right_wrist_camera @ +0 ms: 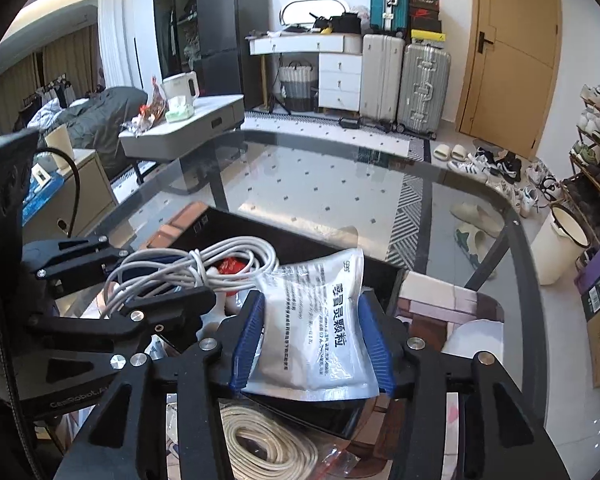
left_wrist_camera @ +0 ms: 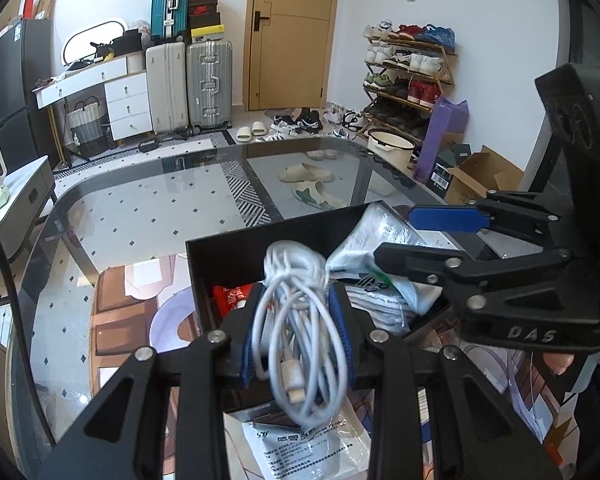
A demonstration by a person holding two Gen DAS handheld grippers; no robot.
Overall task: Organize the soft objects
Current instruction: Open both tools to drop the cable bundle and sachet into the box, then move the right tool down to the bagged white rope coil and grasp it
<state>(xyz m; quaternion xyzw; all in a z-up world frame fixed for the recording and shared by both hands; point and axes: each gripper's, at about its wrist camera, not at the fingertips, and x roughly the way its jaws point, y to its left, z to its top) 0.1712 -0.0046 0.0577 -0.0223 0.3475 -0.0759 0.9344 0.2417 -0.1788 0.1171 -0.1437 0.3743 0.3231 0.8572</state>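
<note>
1. Your left gripper (left_wrist_camera: pixel 298 332) has its blue pads (left_wrist_camera: pixel 342 320) pinching a coiled white charging cable (left_wrist_camera: pixel 300 320). The bundle is loosely looped, with a knot of turns at the top and a plug hanging at the bottom.
2. Your right gripper (right_wrist_camera: pixel 312 344) has its blue pads (right_wrist_camera: pixel 374 348) pressed against both sides of a white and silver foil sachet (right_wrist_camera: pixel 320 320). The sachet is flat, slightly puffed, printed with dark text, and stands upright between the pads.
3. Both held things hang over a black open-topped box (left_wrist_camera: pixel 228 256) on a glass table (right_wrist_camera: pixel 340 184). The cable is above the box's near left part; the sachet is above its near right edge.
4. Inside the box lie a red packet (left_wrist_camera: pixel 230 296) and several pale plastic-wrapped packs (left_wrist_camera: pixel 384 240), piled loosely.
5. On the table just in front of the box, another printed white sachet (left_wrist_camera: pixel 300 452) lies flat, and a coil of cream-coloured cord (right_wrist_camera: pixel 268 444) sits beside it.
6. Under the box, a patterned mat (left_wrist_camera: pixel 132 312) in brown and lilac covers part of the glass.
</note>
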